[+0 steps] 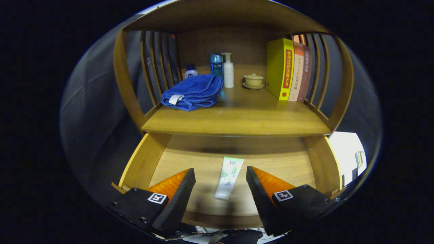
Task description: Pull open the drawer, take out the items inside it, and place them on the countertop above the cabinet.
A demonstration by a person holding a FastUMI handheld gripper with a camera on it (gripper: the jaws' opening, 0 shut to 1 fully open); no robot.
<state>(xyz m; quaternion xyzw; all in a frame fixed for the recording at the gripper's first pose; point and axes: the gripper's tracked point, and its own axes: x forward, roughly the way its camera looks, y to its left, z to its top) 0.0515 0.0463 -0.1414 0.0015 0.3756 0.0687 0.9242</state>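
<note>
One white-and-green tube (229, 177) lying flat on drawer (190, 159) floor, drawer pulled open below countertop (237, 118). Gripper (220, 181) fingers spread wide, holding nothing, flanking tube. Judged light, soft-bodied, likely slippery; best taken across mid-body, gently squeezed.

Open drawer (176, 162) holding tube (229, 178), countertop (237, 120) bearing towel (193, 91), books (288, 69)

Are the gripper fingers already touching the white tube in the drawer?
Apart. In the gripper view the open gripper has a finger each side of the tube, with bare drawer floor visible between.
</note>
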